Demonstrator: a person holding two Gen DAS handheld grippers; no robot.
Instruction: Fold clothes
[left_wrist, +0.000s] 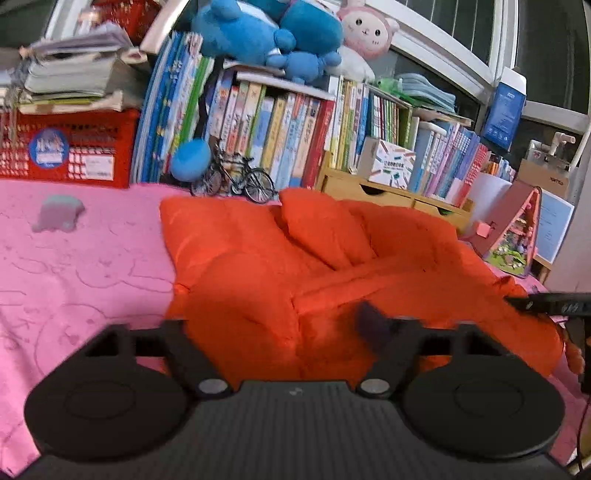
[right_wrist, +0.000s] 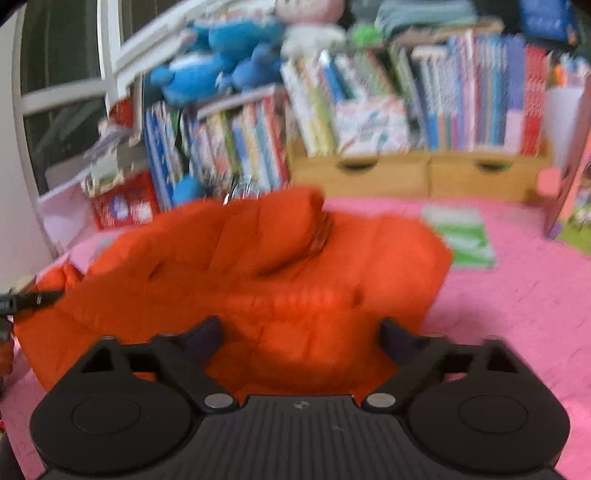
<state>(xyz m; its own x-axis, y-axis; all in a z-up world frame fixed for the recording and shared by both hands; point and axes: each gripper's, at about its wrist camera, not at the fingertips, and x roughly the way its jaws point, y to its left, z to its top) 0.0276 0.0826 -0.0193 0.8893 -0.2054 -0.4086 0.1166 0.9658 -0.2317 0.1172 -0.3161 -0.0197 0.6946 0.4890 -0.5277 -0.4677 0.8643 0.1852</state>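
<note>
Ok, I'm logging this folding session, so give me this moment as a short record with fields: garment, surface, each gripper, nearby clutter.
garment: orange padded jacket, partly folded
surface: pink blanket
left gripper: jaws open, over the jacket's near edge
right gripper: jaws open, jacket between them, not pinched
clutter: green booklet beside the jacket; model bicycle behind it

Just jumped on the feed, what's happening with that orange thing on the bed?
A person with a gripper in each hand is folding an orange puffy jacket on a pink bedspread. The jacket lies bunched, partly folded over itself. The left gripper and the right gripper both hang low over its near edge with jaws apart; neither visibly pinches fabric. A green book lies beside the jacket.
</note>
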